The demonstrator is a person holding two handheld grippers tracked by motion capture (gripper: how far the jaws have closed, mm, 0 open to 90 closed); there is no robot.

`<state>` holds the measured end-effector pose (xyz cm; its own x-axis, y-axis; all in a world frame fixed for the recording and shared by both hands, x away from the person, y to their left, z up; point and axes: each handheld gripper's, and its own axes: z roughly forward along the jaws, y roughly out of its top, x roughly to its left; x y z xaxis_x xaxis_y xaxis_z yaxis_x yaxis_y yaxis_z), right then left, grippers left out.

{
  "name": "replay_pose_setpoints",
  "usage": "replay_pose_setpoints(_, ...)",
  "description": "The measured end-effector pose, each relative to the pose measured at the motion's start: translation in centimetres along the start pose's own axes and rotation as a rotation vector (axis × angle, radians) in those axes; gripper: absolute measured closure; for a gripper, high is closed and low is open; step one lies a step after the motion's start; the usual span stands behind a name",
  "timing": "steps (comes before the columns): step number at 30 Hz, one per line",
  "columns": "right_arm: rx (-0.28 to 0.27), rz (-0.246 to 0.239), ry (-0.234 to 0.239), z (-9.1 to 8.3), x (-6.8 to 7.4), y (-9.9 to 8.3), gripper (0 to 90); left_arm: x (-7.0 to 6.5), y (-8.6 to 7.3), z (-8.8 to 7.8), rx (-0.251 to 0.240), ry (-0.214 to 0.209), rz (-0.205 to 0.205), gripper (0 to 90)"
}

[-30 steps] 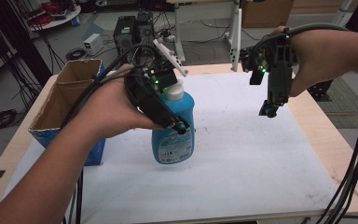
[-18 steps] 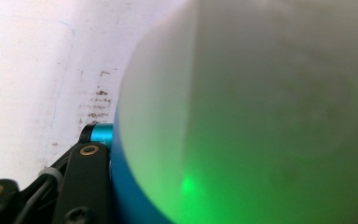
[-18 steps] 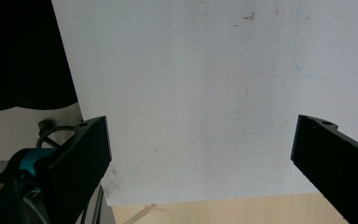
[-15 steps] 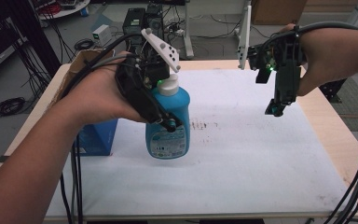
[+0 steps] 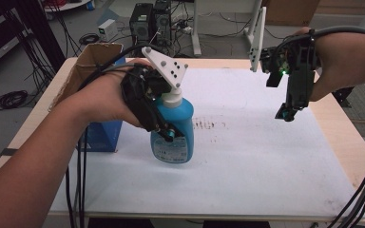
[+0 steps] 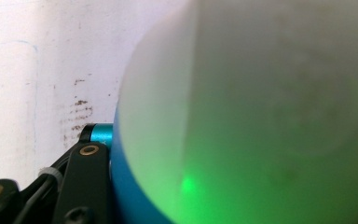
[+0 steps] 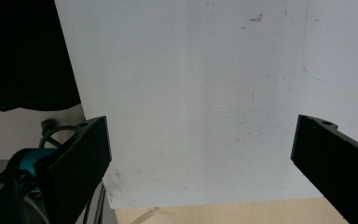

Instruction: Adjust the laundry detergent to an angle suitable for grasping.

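A blue bottle (image 5: 179, 142) with a white pump top stands upright over the white sheet (image 5: 247, 166), left of the middle. My left gripper (image 5: 165, 134) comes in from the left and is shut on the bottle's upper body. I cannot tell whether the bottle's base touches the sheet. In the left gripper view the bottle (image 6: 261, 116) looms blurred and close, lit green, with one black finger (image 6: 85, 179) against its blue edge. My right gripper (image 5: 287, 113) hangs in the air at the right, pointing down. Its jaws (image 7: 200, 154) stand wide open over bare sheet.
An open cardboard box (image 5: 83, 71) sits at the table's left edge with a blue carton (image 5: 100, 135) below it. Dark smudges (image 5: 209, 126) mark the sheet right of the bottle. A white post (image 5: 256, 38) rises at the back. Cables trail from both hands.
My left hand has carried the bottle a little lower toward the sheet, still gripping it. The right gripper has hardly moved and stays open.
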<state>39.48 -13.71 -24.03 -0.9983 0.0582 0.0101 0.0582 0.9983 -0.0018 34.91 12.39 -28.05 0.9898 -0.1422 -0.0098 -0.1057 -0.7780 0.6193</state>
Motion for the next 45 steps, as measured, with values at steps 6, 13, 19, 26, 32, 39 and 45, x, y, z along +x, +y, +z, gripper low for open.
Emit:
replay_pose_setpoints(6,0.002,-0.002,0.003,0.2,0.0,0.0,3.9,0.2,-0.6,0.9,-0.011,-0.036,0.029,44.2)
replay_pose_setpoints(13,0.003,0.002,0.005,0.3,-0.1,0.1,3.9,0.6,-0.8,2.3,-0.015,-0.067,0.049,44.1)
replay_pose_setpoints(19,0.003,0.006,0.010,0.5,-0.2,0.1,3.9,0.9,-1.2,3.1,-0.022,-0.082,0.052,44.1)
replay_pose_setpoints(26,-0.001,0.006,0.009,0.6,-0.2,0.0,3.9,1.1,-1.8,4.1,-0.006,-0.082,0.053,44.0)
replay_pose_setpoints(32,-0.004,0.004,0.010,0.6,-0.3,-0.2,3.9,1.0,-2.0,4.6,-0.009,-0.098,0.053,44.0)
replay_pose_setpoints(39,-0.002,0.016,0.011,0.7,-0.3,-0.4,3.9,1.0,-1.9,4.6,-0.002,-0.097,0.054,43.5)
replay_pose_setpoints(45,-0.002,0.014,0.013,0.8,-0.3,-0.2,3.9,0.9,-1.8,4.6,-0.009,-0.110,0.044,39.1)
